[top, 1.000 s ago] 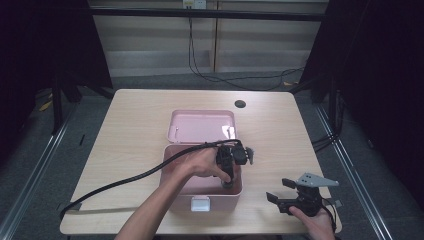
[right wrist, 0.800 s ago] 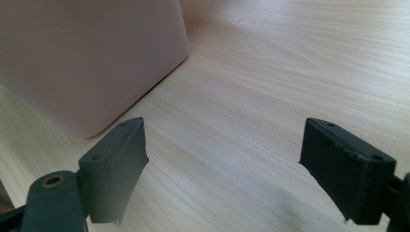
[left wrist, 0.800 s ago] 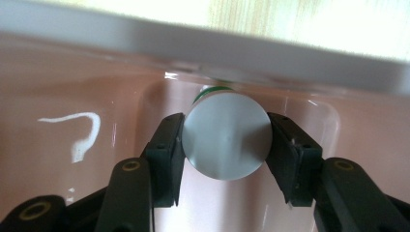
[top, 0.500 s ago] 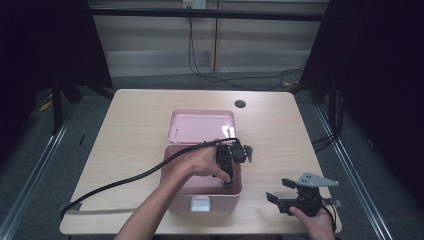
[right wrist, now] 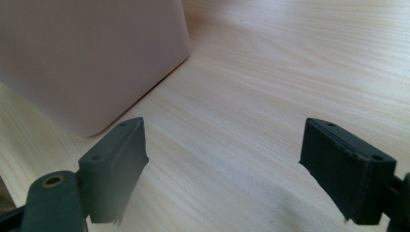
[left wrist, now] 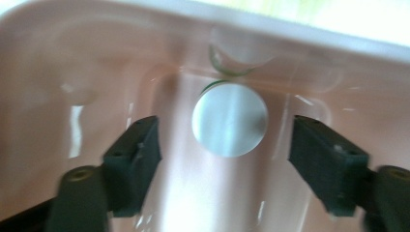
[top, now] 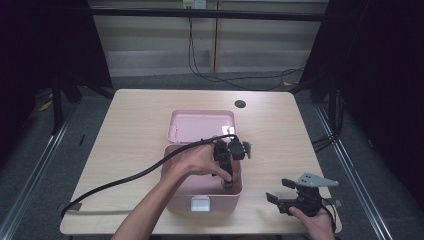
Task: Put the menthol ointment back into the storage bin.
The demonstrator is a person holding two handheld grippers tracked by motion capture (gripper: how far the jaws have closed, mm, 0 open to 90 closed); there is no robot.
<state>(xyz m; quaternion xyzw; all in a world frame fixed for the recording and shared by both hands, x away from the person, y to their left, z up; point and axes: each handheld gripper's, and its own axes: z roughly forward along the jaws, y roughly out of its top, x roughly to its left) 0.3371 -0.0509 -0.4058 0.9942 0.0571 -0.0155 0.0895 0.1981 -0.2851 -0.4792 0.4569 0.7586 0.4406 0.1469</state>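
Note:
An open pink box (top: 175, 197) stands mid-table with its lid (top: 200, 122) folded back. My left gripper (top: 227, 181) reaches down into the box's right end, held by a hand. In the left gripper view my left gripper (left wrist: 227, 154) is open, and a small round silver-topped thing (left wrist: 229, 119) lies on the pink box floor (left wrist: 203, 193) between and just beyond the fingertips, untouched. My right gripper (top: 279, 191) rests low over the table near the front right edge, open and holding nothing. In the right gripper view my right gripper (right wrist: 225, 164) faces bare wood, with the pink box's corner (right wrist: 96, 63) at upper left.
A white latch (top: 200, 203) sits on the box's front wall. A dark round hole (top: 240, 104) marks the wooden table (top: 130, 130) behind the box. The left gripper's black cable (top: 125, 177) trails across the table to the front left edge.
The left gripper has sunk very slightly deeper into the box. The right gripper has stayed in place.

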